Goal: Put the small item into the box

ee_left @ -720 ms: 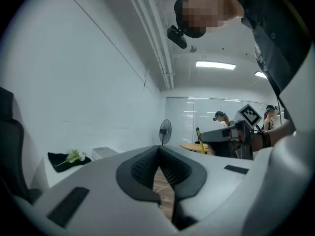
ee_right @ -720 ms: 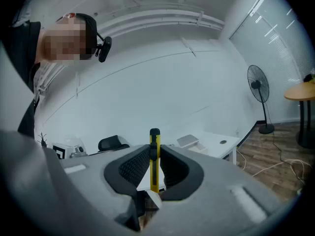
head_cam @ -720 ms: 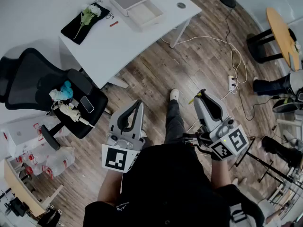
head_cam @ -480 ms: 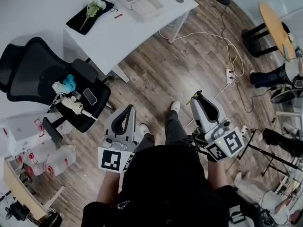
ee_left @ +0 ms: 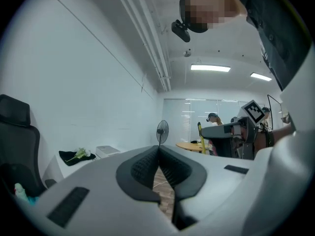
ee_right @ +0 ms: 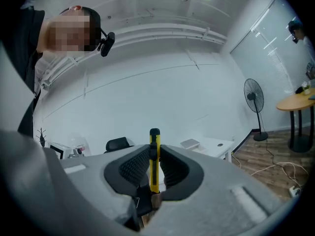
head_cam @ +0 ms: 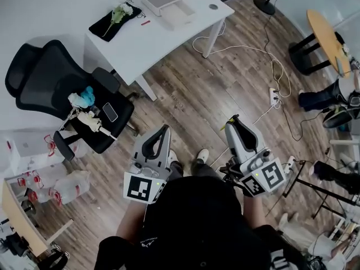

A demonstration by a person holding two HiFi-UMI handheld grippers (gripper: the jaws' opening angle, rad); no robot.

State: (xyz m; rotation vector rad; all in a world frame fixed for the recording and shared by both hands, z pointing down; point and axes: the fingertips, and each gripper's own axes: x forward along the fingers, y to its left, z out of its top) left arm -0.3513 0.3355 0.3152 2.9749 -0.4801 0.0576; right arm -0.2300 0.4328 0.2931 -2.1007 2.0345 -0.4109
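My right gripper is shut on a slim yellow and black utility knife that stands upright between its pads; its yellow tip pokes out in the head view. My left gripper is shut with nothing between its jaws. Both grippers are held close to my body above the wooden floor. The box, grey lid beside a pale open tray, sits far off on the white table.
A black mat with a white flower and a small red item lie on the table. A black office chair holding clutter stands left. Cables and a power strip cross the floor. A round wooden table stands right.
The head view has shifted, so the table and chair now sit more to the right in frame. Both grippers stay shut and close to my body.
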